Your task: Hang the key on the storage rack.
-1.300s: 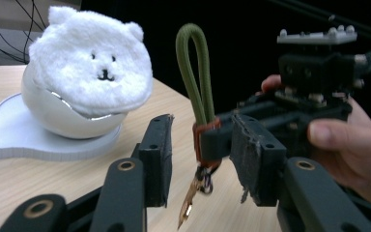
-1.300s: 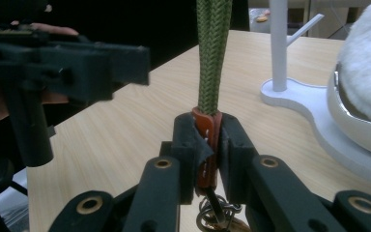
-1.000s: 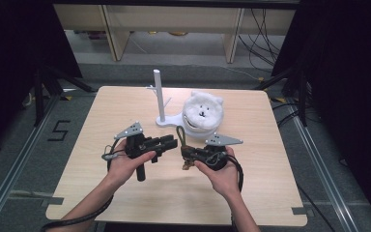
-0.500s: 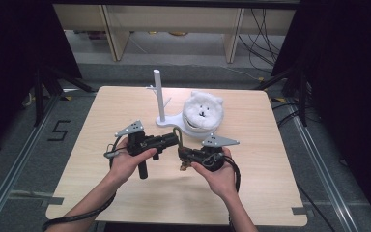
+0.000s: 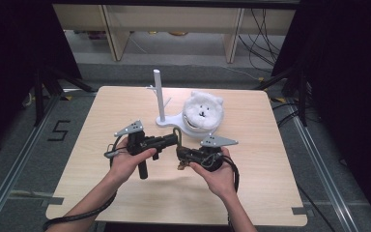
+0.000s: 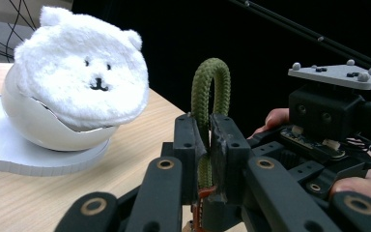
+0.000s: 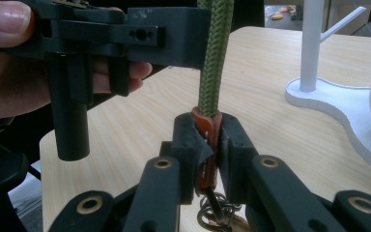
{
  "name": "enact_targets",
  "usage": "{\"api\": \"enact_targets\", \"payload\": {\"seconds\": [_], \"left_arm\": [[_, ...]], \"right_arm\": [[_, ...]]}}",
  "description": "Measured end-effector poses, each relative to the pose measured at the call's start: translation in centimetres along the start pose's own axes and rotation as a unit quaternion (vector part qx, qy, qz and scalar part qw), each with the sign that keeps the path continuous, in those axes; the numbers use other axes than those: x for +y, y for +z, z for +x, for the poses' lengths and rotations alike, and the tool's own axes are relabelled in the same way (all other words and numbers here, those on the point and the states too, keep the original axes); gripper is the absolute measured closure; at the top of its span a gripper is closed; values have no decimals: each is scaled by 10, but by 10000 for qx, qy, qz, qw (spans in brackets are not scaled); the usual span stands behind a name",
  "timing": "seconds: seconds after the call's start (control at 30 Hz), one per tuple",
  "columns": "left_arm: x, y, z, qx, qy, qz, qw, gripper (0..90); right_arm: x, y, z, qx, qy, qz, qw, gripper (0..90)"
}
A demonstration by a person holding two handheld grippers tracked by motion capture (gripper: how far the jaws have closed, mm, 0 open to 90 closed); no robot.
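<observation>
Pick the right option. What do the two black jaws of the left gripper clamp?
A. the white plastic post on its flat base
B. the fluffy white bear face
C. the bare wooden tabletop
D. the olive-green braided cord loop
D: in the left gripper view the left gripper has its jaws pressed on both sides of the olive-green braided cord loop, while the fluffy white bear face sits apart behind.

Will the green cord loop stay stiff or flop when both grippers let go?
Probably fairly stiff: the cord loop arches upright above the left gripper, whose jaws have just closed on it. Its thick braid should grip well. The right gripper pinches its orange end.
</observation>
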State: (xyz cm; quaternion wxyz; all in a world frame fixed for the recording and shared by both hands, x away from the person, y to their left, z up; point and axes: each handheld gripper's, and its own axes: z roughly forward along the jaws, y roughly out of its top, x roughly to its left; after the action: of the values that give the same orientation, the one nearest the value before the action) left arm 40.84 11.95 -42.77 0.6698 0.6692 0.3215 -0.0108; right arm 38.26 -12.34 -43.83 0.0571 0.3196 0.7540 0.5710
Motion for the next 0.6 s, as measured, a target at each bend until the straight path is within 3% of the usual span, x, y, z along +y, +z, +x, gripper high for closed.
{"api": "enact_targets", "payload": {"seconds": [0.4,0.47,0.6], "left_arm": [[-3,2,0,-54,17,60,10000,800],[-5,2,-1,-78,-13,48,10000,806],[-5,2,-1,-75,-6,35,10000,832]], "right_arm": [[1,0,0,-33,-86,-48,9999,799],[1,-1,2,-17,93,-33,9999,800],[1,-2,2,-28,86,-43,10000,799]]}}
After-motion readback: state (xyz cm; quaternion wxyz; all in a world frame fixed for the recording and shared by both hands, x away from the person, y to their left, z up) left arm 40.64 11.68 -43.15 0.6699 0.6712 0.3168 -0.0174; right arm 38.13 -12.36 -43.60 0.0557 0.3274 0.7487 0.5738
